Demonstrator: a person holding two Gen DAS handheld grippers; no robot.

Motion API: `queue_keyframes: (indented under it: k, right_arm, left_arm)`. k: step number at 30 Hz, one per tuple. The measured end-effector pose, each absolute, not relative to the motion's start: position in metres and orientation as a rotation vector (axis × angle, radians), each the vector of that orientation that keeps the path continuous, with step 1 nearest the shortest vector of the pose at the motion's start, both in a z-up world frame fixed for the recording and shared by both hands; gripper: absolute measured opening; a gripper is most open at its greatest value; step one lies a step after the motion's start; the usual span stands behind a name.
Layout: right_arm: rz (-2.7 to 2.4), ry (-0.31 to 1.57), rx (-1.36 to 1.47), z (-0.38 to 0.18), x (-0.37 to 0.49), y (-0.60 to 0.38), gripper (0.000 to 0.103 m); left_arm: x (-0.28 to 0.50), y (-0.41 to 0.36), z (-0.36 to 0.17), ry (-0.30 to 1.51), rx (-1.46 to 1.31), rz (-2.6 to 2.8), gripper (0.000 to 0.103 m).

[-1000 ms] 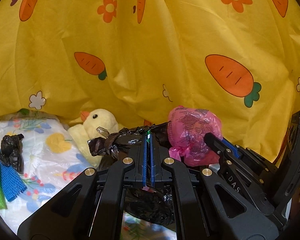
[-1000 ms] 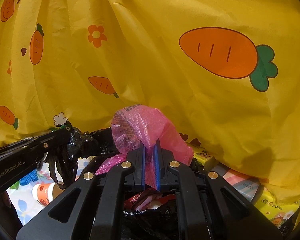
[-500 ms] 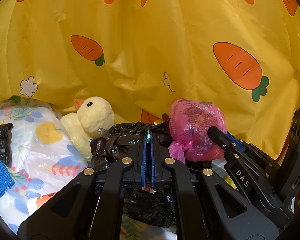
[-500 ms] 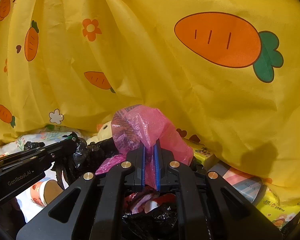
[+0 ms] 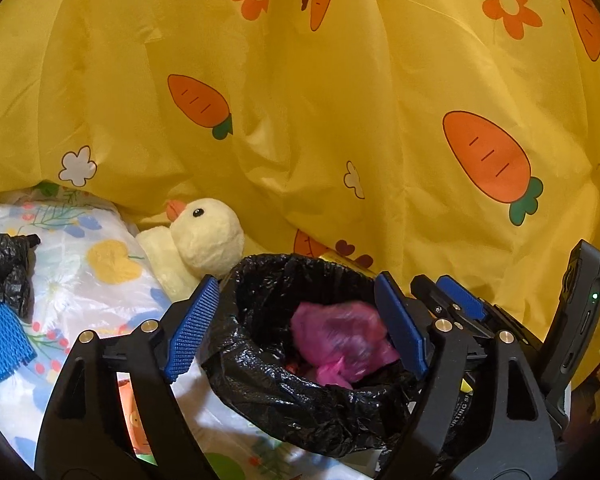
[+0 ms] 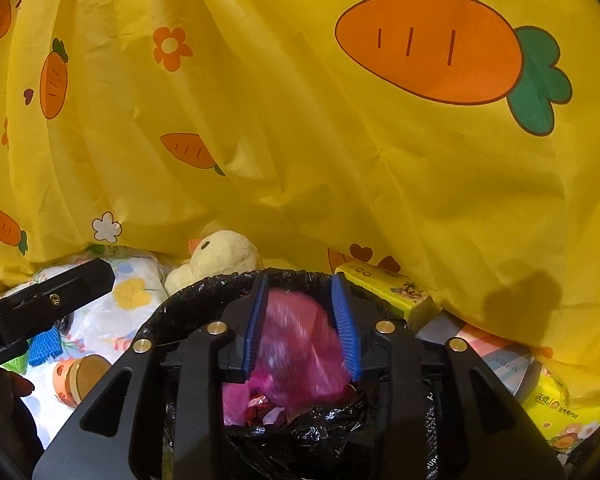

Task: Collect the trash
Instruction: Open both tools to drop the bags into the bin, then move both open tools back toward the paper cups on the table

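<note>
A black bin bag (image 5: 268, 360) stands with its mouth wide, its rim (image 6: 188, 296) showing in the right wrist view too. My left gripper (image 5: 296, 284) is opening, its blue pads apart on either side of the bag's mouth and off the plastic. A knotted pink bag (image 5: 336, 336), blurred, lies inside the black bag. My right gripper (image 6: 299, 282) is opening above it; the pink bag (image 6: 300, 344) sits between its pads, which no longer press on it. A small knotted black bag (image 5: 8, 276) lies on the floral sheet at the far left.
A yellow carrot-print curtain (image 5: 340, 120) hangs close behind. A plush duck (image 5: 208, 240) sits beside the bin bag. A blue mesh piece (image 5: 0, 340), a paper cup (image 6: 76, 376) and yellow tissue packs (image 6: 384, 284) lie around.
Both grippers were shut, the left on the black bag's rim, the right on the pink bag. Both have opened; the bag mouth spread and the pink bag dropped into it.
</note>
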State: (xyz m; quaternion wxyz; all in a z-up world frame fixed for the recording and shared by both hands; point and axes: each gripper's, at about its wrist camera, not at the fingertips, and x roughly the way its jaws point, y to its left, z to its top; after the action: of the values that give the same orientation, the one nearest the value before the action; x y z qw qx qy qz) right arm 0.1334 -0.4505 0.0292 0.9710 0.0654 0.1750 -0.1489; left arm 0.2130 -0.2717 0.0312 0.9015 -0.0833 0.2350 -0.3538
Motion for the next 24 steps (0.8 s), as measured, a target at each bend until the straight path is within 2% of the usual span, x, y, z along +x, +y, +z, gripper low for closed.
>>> queue_keyframes:
  k: [3, 6, 11, 14, 19, 22, 24]
  right_arm:
    - [-0.299, 0.349, 0.136, 0.030, 0.132, -0.449, 0.046]
    - [-0.300, 0.339, 0.141, 0.031, 0.127, -0.446, 0.055]
    - [-0.303, 0.328, 0.151, 0.032, 0.119, -0.437, 0.076]
    - [-0.301, 0.326, 0.157, 0.031, 0.114, -0.429, 0.085]
    - [-0.293, 0.320, 0.171, 0.032, 0.103, -0.415, 0.090]
    - [-0.275, 0.314, 0.173, 0.031, 0.097, -0.403, 0.096]
    - [-0.261, 0.314, 0.162, 0.030, 0.093, -0.392, 0.096]
  left_arm:
    - [0.207, -0.261, 0.036, 0.456, -0.180, -0.691, 0.090]
    - [0.201, -0.247, 0.040, 0.421, -0.177, -0.625, 0.096]
    - [0.188, -0.221, 0.041, 0.392, -0.152, -0.528, 0.097]
    - [0.179, -0.204, 0.041, 0.372, -0.142, -0.492, 0.097]
    - [0.164, -0.181, 0.041, 0.357, -0.132, -0.437, 0.097]
    - [0.154, -0.166, 0.041, 0.348, -0.129, -0.404, 0.097]
    - [0.147, -0.155, 0.040, 0.343, -0.129, -0.376, 0.097]
